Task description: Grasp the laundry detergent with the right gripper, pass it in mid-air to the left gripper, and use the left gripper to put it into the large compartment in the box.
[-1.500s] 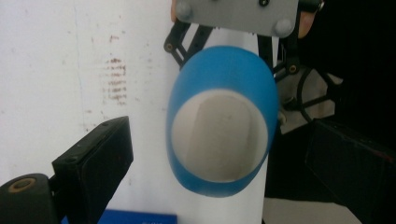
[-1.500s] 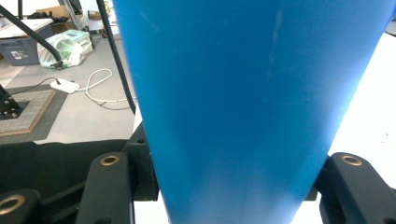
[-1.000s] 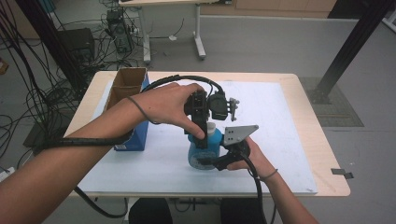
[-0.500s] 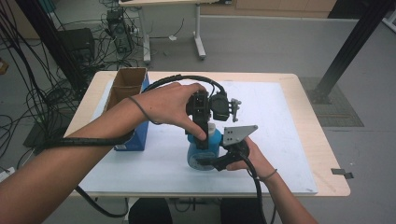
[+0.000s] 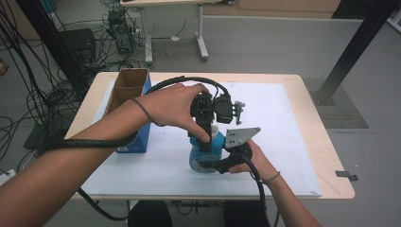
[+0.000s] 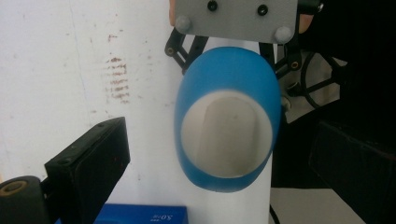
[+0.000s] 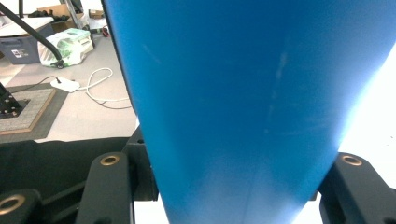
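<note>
Here, in the high view, we see the blue cup [image 5: 206, 153] at the frame's centre on the white sheet [image 5: 283, 123], our right gripper [image 5: 218, 163] clamped on it, our left gripper [image 5: 204, 137] above it. In the left gripper view, its jaws stand apart around the cup's mouth, touching nothing. In the right gripper view, blue wall sits pinched between jaws.

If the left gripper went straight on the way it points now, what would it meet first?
Probably the open mouth of the blue cup, directly ahead between the left gripper's spread jaws. The right gripper clamps that cup. Depth is uncertain.
</note>
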Available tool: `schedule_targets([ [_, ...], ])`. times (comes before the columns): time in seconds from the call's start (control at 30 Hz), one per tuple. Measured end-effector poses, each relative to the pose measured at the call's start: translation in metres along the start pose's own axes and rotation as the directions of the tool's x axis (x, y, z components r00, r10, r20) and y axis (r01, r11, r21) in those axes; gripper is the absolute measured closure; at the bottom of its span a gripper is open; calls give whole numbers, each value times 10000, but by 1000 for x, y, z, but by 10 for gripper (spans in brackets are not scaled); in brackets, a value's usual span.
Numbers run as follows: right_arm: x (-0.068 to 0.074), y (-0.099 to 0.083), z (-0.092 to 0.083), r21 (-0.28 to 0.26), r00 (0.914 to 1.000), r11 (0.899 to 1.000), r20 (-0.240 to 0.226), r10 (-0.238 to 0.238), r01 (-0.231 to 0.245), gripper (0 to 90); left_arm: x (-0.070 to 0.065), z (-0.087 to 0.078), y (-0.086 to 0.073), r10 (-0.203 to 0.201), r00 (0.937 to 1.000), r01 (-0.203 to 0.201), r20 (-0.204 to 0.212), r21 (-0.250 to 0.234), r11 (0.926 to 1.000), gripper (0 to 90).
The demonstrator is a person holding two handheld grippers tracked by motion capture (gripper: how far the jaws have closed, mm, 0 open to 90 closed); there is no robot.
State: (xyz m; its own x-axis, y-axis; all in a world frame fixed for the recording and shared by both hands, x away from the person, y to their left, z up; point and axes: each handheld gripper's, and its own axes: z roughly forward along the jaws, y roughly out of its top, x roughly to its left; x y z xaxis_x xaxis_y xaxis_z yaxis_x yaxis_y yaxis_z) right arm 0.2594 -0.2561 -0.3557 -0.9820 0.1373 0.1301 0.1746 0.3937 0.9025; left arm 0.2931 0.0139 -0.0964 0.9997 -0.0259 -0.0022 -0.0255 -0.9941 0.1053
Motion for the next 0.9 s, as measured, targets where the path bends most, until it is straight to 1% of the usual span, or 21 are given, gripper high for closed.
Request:
schedule_targets([
  [0.07, 0, 0, 0, 7, 10000, 10000, 19, -4, 4, 419, 1, 0, 1, -14, 10000, 14, 74, 5, 10000, 54],
  [0.13, 0, 0, 0, 2, 10000, 10000, 12, 3, -3, 418, 1, 0, 2, 5, 10000, -5, 35, 18, 10000, 55],
  [0.17, 0, 0, -1, -9, 10000, 10000, 27, -4, 4, 418, 2, 1, 1, -38, 9999, 38, 107, 8, 10000, 55],
  [0.3, 1, 0, -1, -2, 10000, 10000, 69, 34, -34, 419, 3, 1, 2, 29, 9999, -30, 106, 58, 10000, 56],
  [0.37, 1, 0, -1, 15, 10000, 10000, 84, 15, -15, 418, 3, 2, 2, -62, 9999, 62, 144, 25, 10000, 56],
  [0.43, 0, -1, 0, -20, 10000, 10000, 56, -2, 2, 419, 5, 1, 2, -46, 9998, 45, 202, 67, 10000, 57],
  [0.5, 1, 0, 0, 36, 10000, 10000, 72, 6, -6, 419, 4, 1, 1, -71, 9999, 70, 154, 35, 10000, 58],
  [0.67, 0, 1, 1, 30, 10000, 10000, 37, -5, 5, 419, 6, 0, 0, -108, 9997, 107, 235, 29, 9999, 58],
  [0.77, 0, 2, 1, 31, 10000, 10000, 43, -35, 34, 419, 5, 1, 0, -132, 9998, 131, 178, 58, 9999, 57],
  [0.9, 1, 2, 1, 21, 10000, 10000, 65, -56, 55, 419, 5, 0, 0, -135, 9997, 134, 214, 57, 9999, 57],
])
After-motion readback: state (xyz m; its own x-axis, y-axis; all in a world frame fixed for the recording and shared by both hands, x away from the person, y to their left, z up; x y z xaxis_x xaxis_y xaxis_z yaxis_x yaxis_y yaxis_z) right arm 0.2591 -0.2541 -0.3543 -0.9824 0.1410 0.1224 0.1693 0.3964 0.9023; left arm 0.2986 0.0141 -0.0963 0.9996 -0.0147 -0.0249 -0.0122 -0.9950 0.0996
